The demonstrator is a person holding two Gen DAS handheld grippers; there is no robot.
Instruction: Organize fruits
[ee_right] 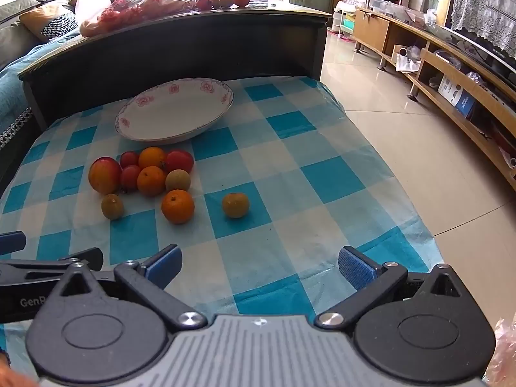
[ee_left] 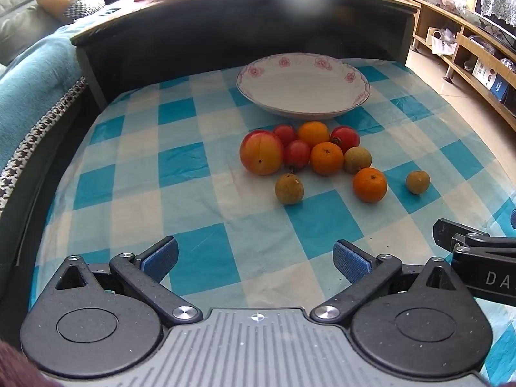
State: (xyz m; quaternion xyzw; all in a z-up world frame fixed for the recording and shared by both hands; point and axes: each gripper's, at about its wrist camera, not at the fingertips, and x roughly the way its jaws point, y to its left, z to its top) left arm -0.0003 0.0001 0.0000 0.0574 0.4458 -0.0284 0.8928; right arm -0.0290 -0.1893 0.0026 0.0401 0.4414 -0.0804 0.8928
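Observation:
A white plate with pink flowers point(ee_left: 303, 96) point(ee_right: 174, 119) stands empty at the far side of the blue checked tablecloth point(ee_left: 193, 200). In front of it lies a cluster of fruits: a big red-orange apple point(ee_left: 261, 156) point(ee_right: 104, 175), red tomatoes point(ee_left: 296, 154), oranges point(ee_left: 326, 158) point(ee_right: 151, 180) and brownish small fruits point(ee_left: 289, 189). One orange point(ee_left: 370, 184) point(ee_right: 177, 206) and one small fruit point(ee_left: 418, 182) point(ee_right: 235, 205) lie apart to the right. My left gripper point(ee_left: 254, 258) is open and empty near the front edge. My right gripper point(ee_right: 258, 266) is open and empty beside it.
A dark wooden table point(ee_left: 225, 32) rises behind the cloth, with bagged fruit on top point(ee_right: 129, 3). A sofa with blue cover point(ee_left: 32, 80) is at left. Tiled floor point(ee_right: 403, 148) and wooden shelving point(ee_right: 451, 74) are at right. The cloth's right edge drops off.

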